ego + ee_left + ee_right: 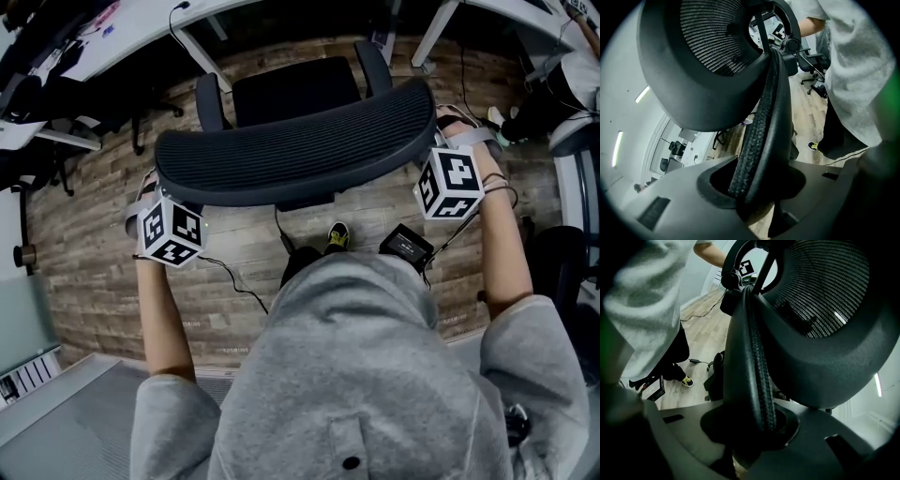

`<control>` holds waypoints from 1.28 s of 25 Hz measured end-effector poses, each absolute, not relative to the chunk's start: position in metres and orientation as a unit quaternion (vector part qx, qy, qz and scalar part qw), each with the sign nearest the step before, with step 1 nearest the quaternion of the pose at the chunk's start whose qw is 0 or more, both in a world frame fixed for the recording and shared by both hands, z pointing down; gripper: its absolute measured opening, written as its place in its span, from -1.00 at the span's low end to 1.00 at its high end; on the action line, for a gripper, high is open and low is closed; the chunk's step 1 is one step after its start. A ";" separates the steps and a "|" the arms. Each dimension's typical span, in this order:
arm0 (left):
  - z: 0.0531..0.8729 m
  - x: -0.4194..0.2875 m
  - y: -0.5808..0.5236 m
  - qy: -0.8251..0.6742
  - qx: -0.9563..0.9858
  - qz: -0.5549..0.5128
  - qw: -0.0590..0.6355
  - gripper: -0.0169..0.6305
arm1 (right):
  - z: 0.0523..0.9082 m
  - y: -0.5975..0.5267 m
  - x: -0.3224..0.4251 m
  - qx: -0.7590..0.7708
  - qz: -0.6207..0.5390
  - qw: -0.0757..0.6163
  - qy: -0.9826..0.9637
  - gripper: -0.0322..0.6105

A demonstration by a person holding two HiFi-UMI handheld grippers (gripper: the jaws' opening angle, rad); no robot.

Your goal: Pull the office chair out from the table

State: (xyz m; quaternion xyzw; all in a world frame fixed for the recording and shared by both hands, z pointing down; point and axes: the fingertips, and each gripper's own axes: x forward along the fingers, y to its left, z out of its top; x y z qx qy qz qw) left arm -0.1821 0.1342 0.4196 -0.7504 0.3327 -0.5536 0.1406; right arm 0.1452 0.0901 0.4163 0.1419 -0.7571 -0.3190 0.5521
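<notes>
Left claw [757, 187] clenched on left edge of office chair [295, 141] backrest. Right claw [757, 427] clenched on right edge of same backrest. Chair upright on wood floor [94, 234], seat turned toward white desk [141, 23], near it.

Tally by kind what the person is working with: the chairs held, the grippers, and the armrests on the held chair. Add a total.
office chair: 1
grippers: 2, the left gripper and the right gripper, each clamped on the chair's back edge
armrests: 2, one at, one at
Total: 5
</notes>
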 end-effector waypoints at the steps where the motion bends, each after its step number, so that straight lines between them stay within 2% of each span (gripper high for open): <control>1: 0.419 -0.182 0.136 0.332 -0.751 -0.554 0.141 -0.41 | 0.416 0.092 0.146 0.142 -0.318 0.553 -0.757 -0.57; 25: 0.416 -0.169 0.247 0.323 -0.759 -0.545 0.152 -0.41 | 0.415 0.216 0.162 0.153 -0.299 0.568 -0.752 -0.57; 32: 0.416 -0.164 0.275 0.327 -0.762 -0.537 0.157 -0.39 | 0.411 0.244 0.163 0.177 -0.308 0.549 -0.757 -0.53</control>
